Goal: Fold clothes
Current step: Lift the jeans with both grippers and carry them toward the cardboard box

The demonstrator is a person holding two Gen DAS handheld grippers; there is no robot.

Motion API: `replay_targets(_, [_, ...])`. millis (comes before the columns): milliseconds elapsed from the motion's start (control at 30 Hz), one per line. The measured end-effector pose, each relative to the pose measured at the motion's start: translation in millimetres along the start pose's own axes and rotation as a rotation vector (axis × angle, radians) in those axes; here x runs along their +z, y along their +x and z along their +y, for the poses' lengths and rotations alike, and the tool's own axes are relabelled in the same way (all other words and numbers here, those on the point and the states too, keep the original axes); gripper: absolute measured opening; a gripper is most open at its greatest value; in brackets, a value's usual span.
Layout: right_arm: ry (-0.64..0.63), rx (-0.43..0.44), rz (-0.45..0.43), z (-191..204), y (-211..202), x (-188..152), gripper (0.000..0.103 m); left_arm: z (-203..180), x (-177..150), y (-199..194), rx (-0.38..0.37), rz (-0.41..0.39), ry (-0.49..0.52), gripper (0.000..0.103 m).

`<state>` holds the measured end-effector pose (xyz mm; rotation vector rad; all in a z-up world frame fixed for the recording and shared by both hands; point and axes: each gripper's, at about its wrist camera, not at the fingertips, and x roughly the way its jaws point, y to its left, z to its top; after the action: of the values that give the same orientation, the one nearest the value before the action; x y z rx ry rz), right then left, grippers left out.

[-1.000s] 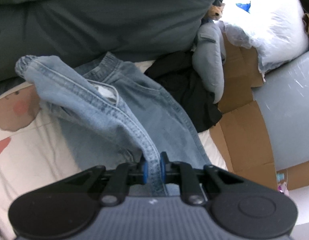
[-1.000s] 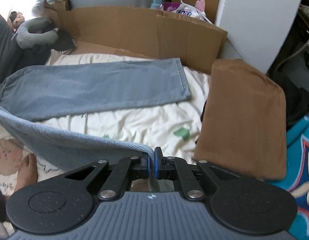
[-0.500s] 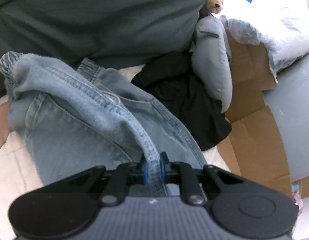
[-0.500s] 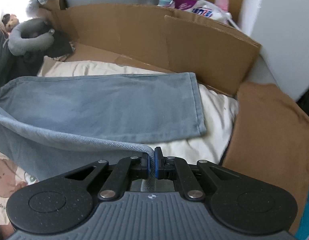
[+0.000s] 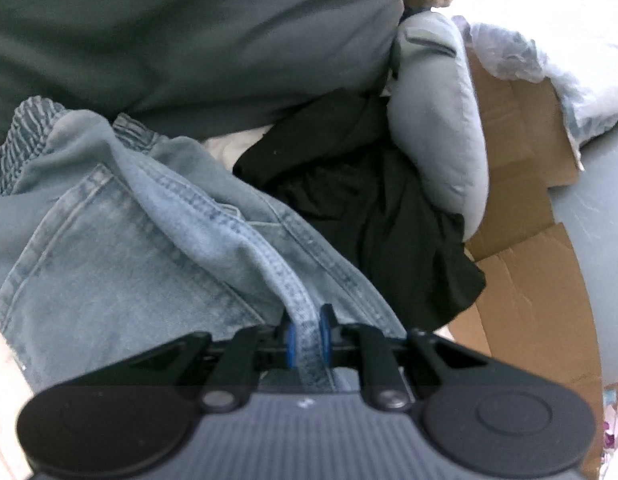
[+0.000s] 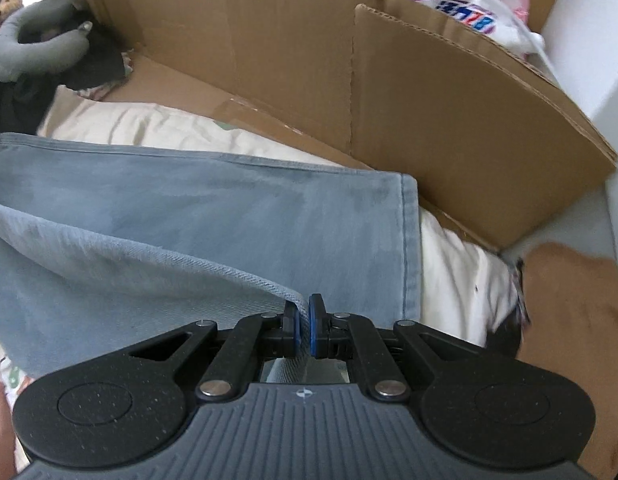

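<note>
Lengthwise fold of the light-blue jeans in progress on a cream bedsheet: the left gripper is clamped on a thick stitched seam near the waistband, the right gripper is clamped on the hem edge of the raised leg, held above the other leg lying flat. Judged from this, the first fold is not yet laid down, and the crosswise folds remain. No denim label shows; blue print on a white package behind the cardboard panel is illegible.

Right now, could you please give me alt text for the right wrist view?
The right gripper pinches a jeans hem, above the other leg lying flat on a cream sheet. Cardboard stands behind.
</note>
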<state>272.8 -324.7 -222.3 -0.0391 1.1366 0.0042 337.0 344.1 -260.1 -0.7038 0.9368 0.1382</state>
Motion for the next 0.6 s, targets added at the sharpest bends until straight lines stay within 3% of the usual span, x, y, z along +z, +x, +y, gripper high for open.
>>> replay_targets(433, [-0.061, -0.037, 0.023, -5.0, 59.6, 51.1, 0.002, -16.6, 13.8, 29.7, 0.088, 0.015, -0.022, 0.013])
replay_targets(600, [-0.075, -0.093, 0.040, -5.6, 78.0, 62.6, 0.002, -30.0, 17.0, 37.2, 0.138, 0.038, 0.005, 0.013])
